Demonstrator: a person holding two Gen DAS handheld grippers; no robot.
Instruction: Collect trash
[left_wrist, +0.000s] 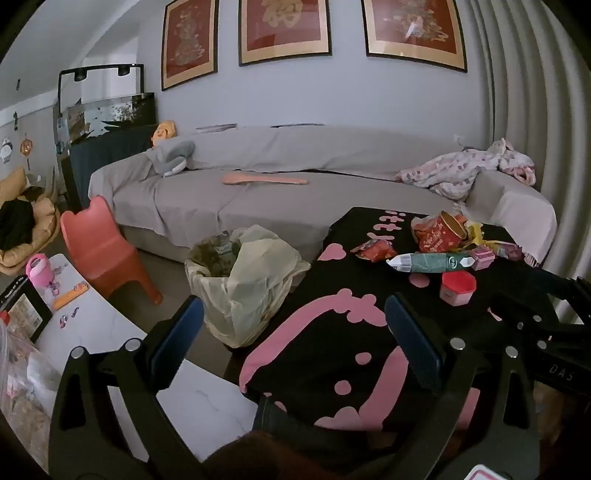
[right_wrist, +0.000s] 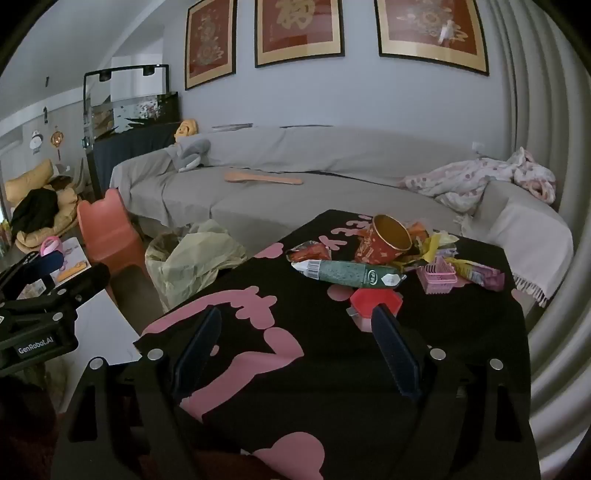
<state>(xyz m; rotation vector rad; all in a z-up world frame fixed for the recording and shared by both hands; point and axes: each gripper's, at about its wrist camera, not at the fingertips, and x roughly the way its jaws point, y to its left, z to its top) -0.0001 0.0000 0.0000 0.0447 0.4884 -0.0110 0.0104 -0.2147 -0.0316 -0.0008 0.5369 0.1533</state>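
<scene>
A pile of trash lies on the black-and-pink covered table (right_wrist: 369, 369): a red paper cup (right_wrist: 384, 240) on its side, a green wrapper tube (right_wrist: 351, 274), a red snack packet (right_wrist: 308, 253), a small red box (right_wrist: 375, 301), a pink basket (right_wrist: 439, 277) and yellow wrappers (right_wrist: 439, 245). The cup (left_wrist: 441, 230), tube (left_wrist: 430, 262) and red box (left_wrist: 457, 288) also show in the left wrist view. A bin lined with a pale bag (left_wrist: 240, 284) stands on the floor left of the table. My left gripper (left_wrist: 293, 314) and right gripper (right_wrist: 295, 321) are both open and empty, short of the pile.
A grey covered sofa (left_wrist: 295, 184) runs behind the table, with a pink blanket (left_wrist: 472, 170) at its right end. An orange child's chair (left_wrist: 103, 247) stands left of the bin. A white low table (left_wrist: 92, 332) with small items is at the left. A ribbed wall is on the right.
</scene>
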